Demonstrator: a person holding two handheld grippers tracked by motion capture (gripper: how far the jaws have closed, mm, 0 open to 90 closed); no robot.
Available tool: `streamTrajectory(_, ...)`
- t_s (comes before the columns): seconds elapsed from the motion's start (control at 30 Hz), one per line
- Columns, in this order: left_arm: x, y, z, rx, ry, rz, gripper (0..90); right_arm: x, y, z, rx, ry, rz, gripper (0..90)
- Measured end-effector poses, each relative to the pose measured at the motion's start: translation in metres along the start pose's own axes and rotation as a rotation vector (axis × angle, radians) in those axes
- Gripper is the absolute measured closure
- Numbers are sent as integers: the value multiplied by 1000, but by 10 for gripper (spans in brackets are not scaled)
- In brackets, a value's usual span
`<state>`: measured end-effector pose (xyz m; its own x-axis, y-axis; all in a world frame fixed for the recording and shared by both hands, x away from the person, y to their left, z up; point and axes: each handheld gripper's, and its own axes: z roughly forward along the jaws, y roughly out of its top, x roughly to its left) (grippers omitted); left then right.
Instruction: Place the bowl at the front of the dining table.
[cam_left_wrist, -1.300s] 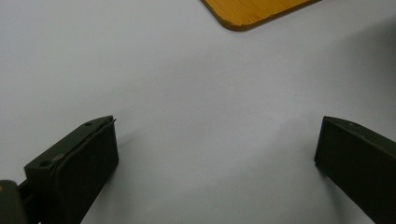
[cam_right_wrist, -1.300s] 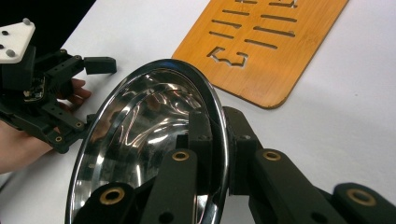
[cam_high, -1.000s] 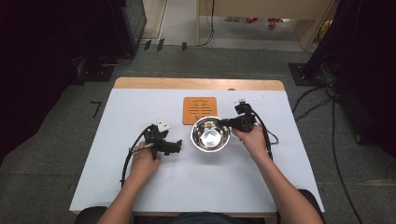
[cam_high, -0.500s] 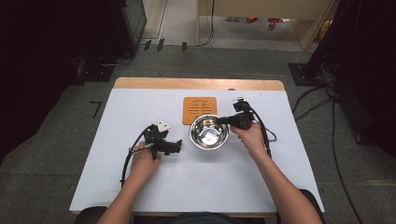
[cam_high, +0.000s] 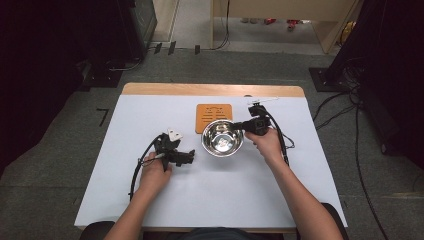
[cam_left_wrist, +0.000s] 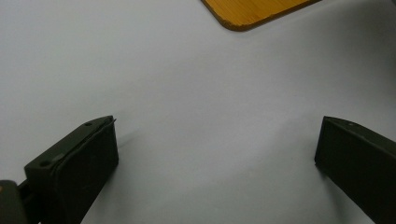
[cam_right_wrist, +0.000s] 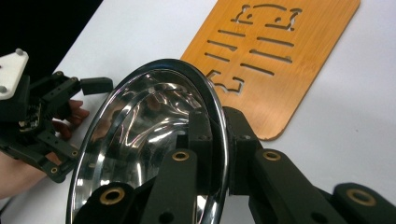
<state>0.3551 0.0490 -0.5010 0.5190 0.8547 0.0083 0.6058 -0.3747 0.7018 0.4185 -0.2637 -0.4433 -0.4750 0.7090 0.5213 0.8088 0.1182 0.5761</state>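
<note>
A shiny steel bowl (cam_high: 222, 138) sits mid-table, its far rim overlapping the near edge of an orange wooden slotted board (cam_high: 214, 112). My right gripper (cam_high: 239, 126) is shut on the bowl's right rim. In the right gripper view one jaw is inside the bowl (cam_right_wrist: 140, 126) and the other outside, so the right gripper (cam_right_wrist: 217, 123) pinches the rim. The bowl looks tipped there. My left gripper (cam_high: 189, 156) rests on the white table left of the bowl. In the left gripper view its jaws stand wide apart, and the left gripper (cam_left_wrist: 215, 140) holds nothing.
The white table top (cam_high: 150, 115) has a wooden strip along its far edge. A corner of the board (cam_left_wrist: 252, 11) shows ahead of the left jaws. Cables trail from both grippers. Dark floor and equipment surround the table.
The bowl, held by my right gripper, has shifted a little toward the far side, onto the board's near edge. The left gripper has stayed put.
</note>
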Motion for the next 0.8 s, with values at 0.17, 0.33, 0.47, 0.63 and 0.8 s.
streamTrajectory(0.17, 0, 0, 0, 1, 0, 0, 0, -1, 3, 2, 1, -3, 3, 838)
streamTrajectory(0.33, 0, 0, 0, 3, 0, 3, 0, -2, 6, 4, 1, -1, 7, 838)
streamTrajectory(0.47, 0, 0, 0, 4, 0, 3, 0, -1, 9, 5, 6, -4, 9, 838)
streamTrajectory(0.63, 0, 0, 0, 3, 0, 2, 0, -2, 13, 6, 5, -1, 7, 838)
streamTrajectory(0.8, 0, 0, 0, 4, 0, 2, 0, -2, 16, 7, 3, -2, 8, 838)
